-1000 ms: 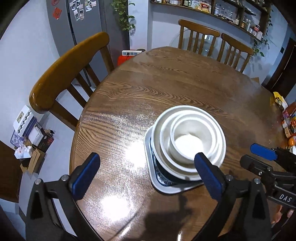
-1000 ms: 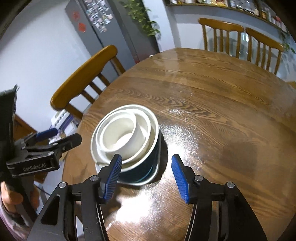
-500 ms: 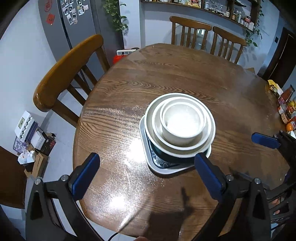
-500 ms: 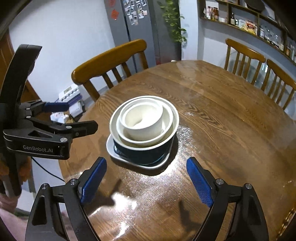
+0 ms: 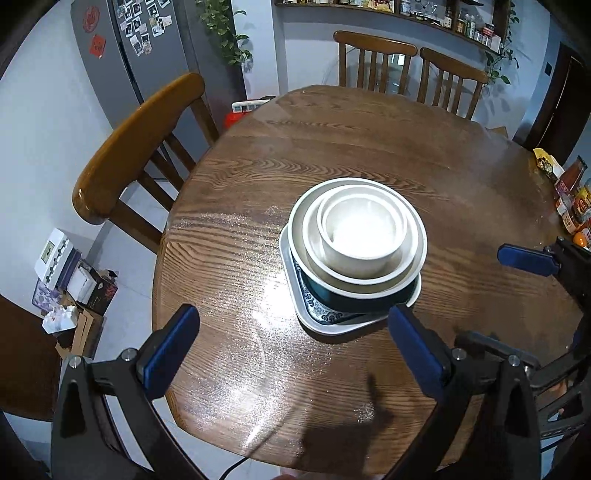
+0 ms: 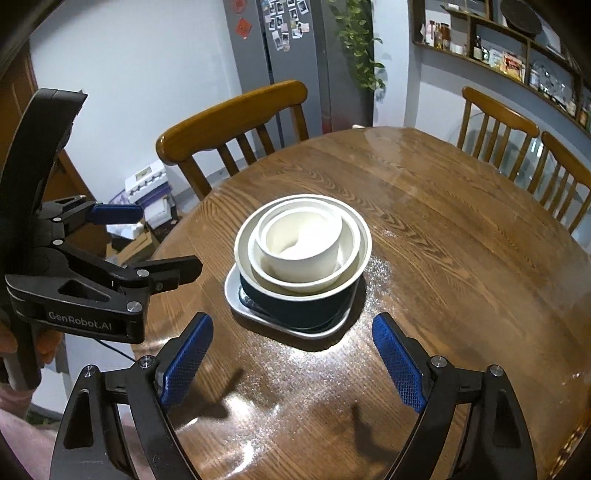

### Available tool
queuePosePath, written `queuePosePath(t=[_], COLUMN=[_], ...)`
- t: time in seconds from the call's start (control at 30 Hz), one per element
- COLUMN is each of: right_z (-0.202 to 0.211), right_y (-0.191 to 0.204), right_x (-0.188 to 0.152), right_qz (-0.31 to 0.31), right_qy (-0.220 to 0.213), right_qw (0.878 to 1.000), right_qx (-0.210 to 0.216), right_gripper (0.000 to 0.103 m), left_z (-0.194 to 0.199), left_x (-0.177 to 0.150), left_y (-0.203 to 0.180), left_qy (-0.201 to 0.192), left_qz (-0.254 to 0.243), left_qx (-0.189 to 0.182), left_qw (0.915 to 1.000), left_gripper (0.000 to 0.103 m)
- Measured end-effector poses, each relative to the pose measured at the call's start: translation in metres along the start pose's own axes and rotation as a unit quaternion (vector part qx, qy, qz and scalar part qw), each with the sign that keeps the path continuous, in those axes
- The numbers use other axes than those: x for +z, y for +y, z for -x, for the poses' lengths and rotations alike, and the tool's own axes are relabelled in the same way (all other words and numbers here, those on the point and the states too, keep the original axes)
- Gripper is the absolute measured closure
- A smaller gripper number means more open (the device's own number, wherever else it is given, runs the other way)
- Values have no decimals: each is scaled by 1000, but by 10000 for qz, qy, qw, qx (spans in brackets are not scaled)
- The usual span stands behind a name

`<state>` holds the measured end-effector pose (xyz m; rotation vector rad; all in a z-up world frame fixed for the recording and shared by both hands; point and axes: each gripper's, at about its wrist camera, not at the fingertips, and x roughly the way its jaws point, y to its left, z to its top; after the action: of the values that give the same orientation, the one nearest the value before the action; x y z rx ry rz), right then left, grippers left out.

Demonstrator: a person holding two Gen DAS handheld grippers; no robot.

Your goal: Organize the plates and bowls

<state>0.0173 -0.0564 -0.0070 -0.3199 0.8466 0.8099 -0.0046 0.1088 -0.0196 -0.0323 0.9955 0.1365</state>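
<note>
On the round wooden table (image 5: 369,155), a single stack: small white bowl (image 5: 364,236) nested in a wider white bowl (image 5: 314,240), nested again in a large bowl with pale inside and dark blue outside (image 5: 354,299), all resting on a white plate with rounded corners and a blue pattern (image 5: 295,295). Stack upright, set toward the near half of the table, bare wood all around it.

Left gripper (image 5: 295,354) just short of the stack on the near side, tilted downward over the table, blue pads (image 5: 168,354) spread wide, nothing between them, no contact with the plate. Right gripper (image 6: 291,362) likewise near the stack on the near side, pads (image 6: 397,363) wide apart and empty, clear of the dishes. Seen from the right wrist, left gripper (image 6: 166,243) to the left of the stack, over the table's edge, with fingers of a hand (image 6: 48,341) around its handle.

Beyond the stack, across the table, two wooden chairs (image 5: 373,59); to the stack's left, a third chair (image 5: 136,147) pushed against the table edge. Behind that chair, a grey fridge (image 5: 140,48) covered in photos and a hanging plant (image 5: 225,33). Far right of the stack, at the table's rim, packets and jars (image 5: 572,199). Boxes and clutter on the floor (image 5: 70,280) left of the table.
</note>
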Motion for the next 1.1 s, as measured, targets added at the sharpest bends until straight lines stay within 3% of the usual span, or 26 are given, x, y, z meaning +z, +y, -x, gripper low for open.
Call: queuePosePath(t=[1.1], right_z=[-10], right_y=[4], right_x=[9], right_qz=[147], right_qy=[122], right_qw=[9998], right_qx=[52], right_gripper=[15], left_z=[-3], left_x=[2], left_y=[-2], left_qy=[35], left_qz=[-58], left_qx=[-102], left_qw=[9999], left_gripper=[1])
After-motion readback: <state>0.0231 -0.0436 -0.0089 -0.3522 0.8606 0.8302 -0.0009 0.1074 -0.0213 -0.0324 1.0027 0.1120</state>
